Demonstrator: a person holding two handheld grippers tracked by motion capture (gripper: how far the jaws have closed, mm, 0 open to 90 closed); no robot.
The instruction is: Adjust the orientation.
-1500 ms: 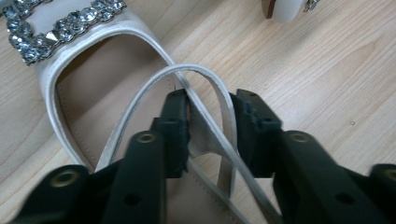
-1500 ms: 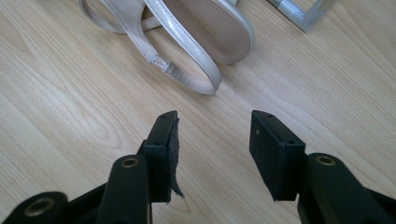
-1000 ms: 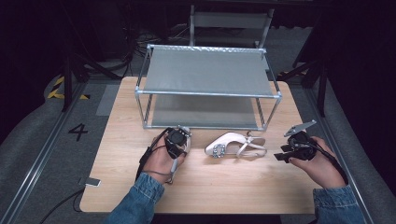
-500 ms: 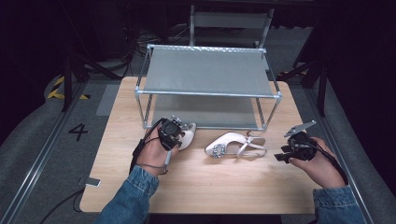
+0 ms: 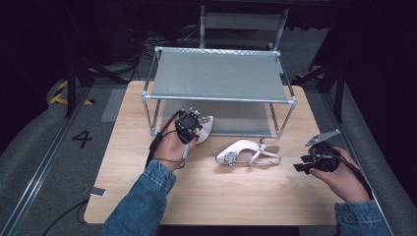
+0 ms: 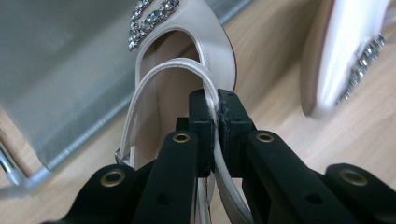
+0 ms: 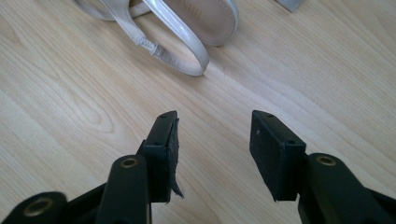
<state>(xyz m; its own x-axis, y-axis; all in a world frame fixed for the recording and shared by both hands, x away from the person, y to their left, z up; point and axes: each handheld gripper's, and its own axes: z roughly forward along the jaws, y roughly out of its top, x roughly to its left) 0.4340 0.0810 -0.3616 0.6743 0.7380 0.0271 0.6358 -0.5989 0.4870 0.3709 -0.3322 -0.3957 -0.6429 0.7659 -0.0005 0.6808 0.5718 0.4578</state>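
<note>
I've got the L gripper pinched on the heel strap of the cream satin jewelled slingback shoe, lifted at the grey metal-frame rack's lower shelf edge. Next I reckon: slide it in w/o snagging; R gripper hangs half open, empty, near the matching shoe on the pale wood table.
</note>
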